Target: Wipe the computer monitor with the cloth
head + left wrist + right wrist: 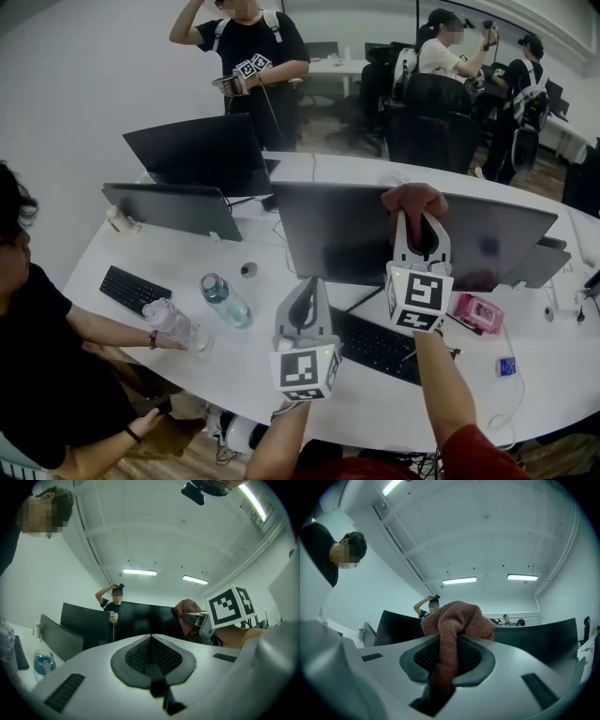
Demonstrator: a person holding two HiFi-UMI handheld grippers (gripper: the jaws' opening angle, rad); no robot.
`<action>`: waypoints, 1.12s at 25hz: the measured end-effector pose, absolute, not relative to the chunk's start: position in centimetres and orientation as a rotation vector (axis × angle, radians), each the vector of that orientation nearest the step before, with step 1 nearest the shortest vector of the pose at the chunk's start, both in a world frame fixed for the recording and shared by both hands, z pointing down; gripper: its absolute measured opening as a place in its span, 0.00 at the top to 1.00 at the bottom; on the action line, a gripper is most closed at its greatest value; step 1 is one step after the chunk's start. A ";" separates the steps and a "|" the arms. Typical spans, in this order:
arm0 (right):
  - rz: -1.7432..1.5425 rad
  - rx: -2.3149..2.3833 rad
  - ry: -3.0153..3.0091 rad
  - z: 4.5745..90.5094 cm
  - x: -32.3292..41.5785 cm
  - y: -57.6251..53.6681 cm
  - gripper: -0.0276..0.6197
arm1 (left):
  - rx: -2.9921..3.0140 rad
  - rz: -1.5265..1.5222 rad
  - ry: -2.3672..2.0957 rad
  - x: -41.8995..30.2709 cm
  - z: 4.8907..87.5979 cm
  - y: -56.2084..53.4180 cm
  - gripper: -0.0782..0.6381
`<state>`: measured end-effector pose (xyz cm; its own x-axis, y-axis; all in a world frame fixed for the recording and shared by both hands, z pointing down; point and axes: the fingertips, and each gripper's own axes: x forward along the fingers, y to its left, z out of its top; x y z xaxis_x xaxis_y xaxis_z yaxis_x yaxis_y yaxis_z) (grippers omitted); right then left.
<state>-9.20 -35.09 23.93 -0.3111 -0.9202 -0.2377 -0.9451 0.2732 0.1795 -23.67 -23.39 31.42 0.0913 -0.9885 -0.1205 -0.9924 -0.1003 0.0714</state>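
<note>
The dark computer monitor (347, 234) stands on the white desk (234, 370) in front of me, its screen off. My right gripper (417, 217) is at the monitor's top edge and is shut on a reddish-brown knitted cloth (412, 199). In the right gripper view the cloth (459, 618) bunches over the jaw tips and hangs down between them. My left gripper (306, 286) is lower, before the screen's lower left corner, jaws closed together with nothing in them. From the left gripper view, the cloth (185, 606) shows against the monitor (140, 620).
A black keyboard (375, 345) lies below the monitor, and a water bottle (225, 300) stands to its left. A seated person's hand holds another bottle (169, 321). Two more monitors (173, 208) stand at back left. A pink object (478, 314) lies at right. People stand behind the desk.
</note>
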 end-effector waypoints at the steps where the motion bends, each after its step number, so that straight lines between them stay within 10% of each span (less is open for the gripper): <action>1: 0.444 -1.780 2.441 24.0 -10.1 -35.1 0.84 | -2.292 0.218 2.095 -24.4 31.4 -23.3 0.86; 28: 0.447 -1.498 2.587 24.6 -29.3 -33.8 0.84 | -2.145 0.226 2.250 -37.3 33.2 -20.9 0.86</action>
<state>-29.33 -33.82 24.62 -0.5034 -0.8279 -0.2474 -0.8629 0.4669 0.1935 -37.27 -20.88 33.18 -0.0526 -0.9916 -0.1181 -0.9953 0.0423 0.0874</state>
